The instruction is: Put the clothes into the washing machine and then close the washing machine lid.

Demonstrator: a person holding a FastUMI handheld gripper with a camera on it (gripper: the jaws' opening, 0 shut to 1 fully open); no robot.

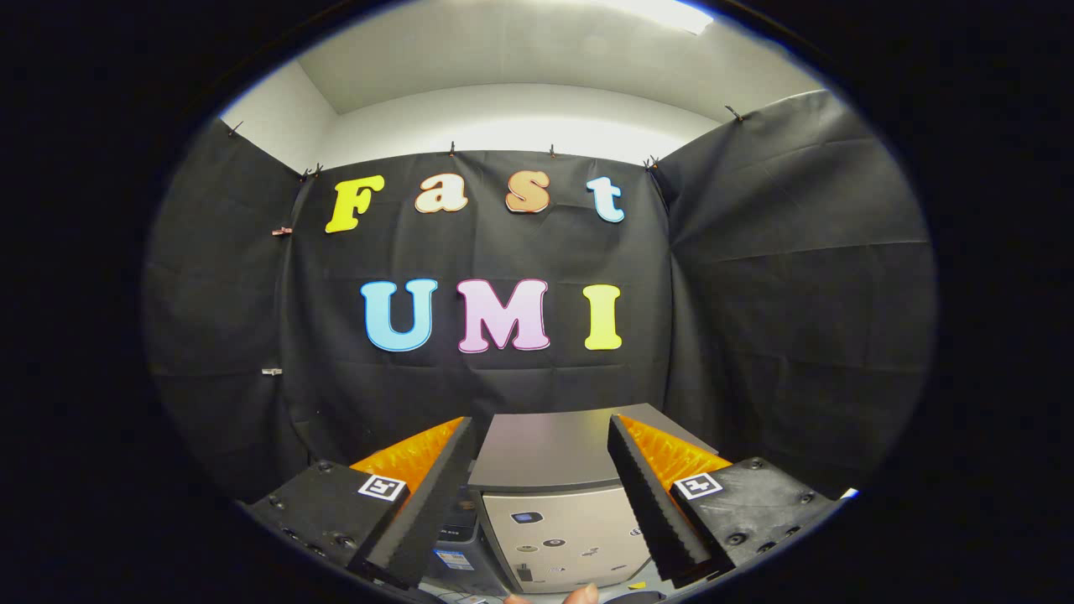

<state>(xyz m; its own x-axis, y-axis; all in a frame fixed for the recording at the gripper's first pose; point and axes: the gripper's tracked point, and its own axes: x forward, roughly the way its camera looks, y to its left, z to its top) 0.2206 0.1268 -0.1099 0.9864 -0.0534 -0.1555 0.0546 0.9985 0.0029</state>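
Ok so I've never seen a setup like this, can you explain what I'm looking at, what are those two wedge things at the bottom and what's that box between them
This is shot from a fisheye camera mounted on a handheld gripper, a two-fingered grabbing tool a person carries, so you look forward along it. The two wedges are its fingers; the jaws stand apart and hold nothing. Seen between and beyond them is the washing machine, a pale box with a grey lid that looks shut from here. At the very bottom, what looks like a person's fingertips peek in. Behind everything hangs the black cloth that walls the booth. I can't make out any clothes from this angle.
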